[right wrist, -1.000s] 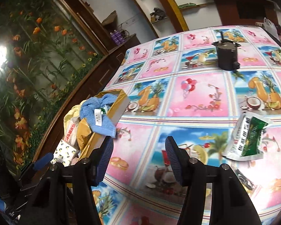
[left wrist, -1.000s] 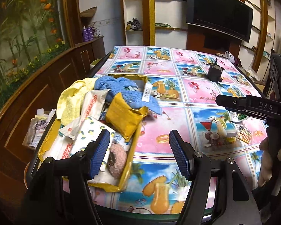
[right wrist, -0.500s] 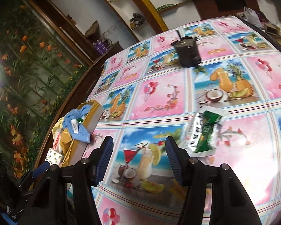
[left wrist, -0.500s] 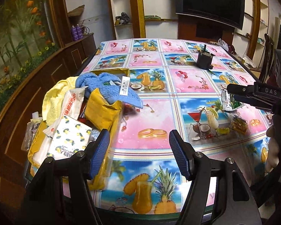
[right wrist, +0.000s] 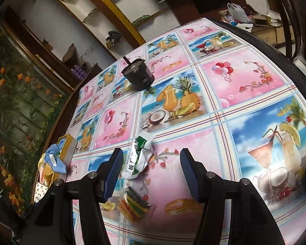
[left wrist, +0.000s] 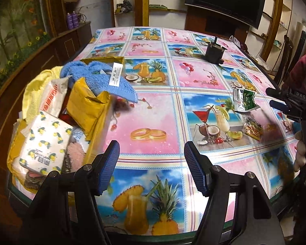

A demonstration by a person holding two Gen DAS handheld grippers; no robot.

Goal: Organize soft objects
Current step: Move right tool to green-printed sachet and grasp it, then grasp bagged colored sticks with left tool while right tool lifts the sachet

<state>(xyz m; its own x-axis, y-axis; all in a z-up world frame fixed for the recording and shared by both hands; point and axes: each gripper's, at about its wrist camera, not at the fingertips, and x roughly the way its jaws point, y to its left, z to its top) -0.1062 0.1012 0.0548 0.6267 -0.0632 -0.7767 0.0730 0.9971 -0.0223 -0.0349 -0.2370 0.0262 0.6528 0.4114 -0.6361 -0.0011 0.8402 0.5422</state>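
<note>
Green-and-white sachet [right wrist: 139, 156] lies crumpled on the desk [right wrist: 244, 85], just ahead of the right gripper [right wrist: 151, 170] and nearer its left finger than its right. Jaws stand partly open with nothing between the pads. A second small clear packet [right wrist: 132, 205] with yellow and green contents lies just beside the sachet, closer to the camera.

Handling, as a judgement: the sachet looks light, thin and crinkly, a foil or plastic film that will buckle rather than resist. Likely slippery when flat; the raised, creased middle offers the best bite. Pinching a flat edge risks it sliding out.

Left gripper [left wrist: 151, 168] is also partly open and empty, over bare tablecloth. Just to its left sits the yellow box [left wrist: 95, 143], already crammed: blue towel [left wrist: 110, 81] spilling over the rim, yellow cloth [left wrist: 33, 91], lemon-print tissue pack [left wrist: 42, 140], a yellow pouch [left wrist: 85, 106].

The left view alone shows the box contents clearly, plus the right gripper approaching the sachet [left wrist: 244, 100] from the side. The right view alone shows how the sachet lines up with its own fingers. A black cylindrical device [right wrist: 137, 75] stands well beyond.
</note>
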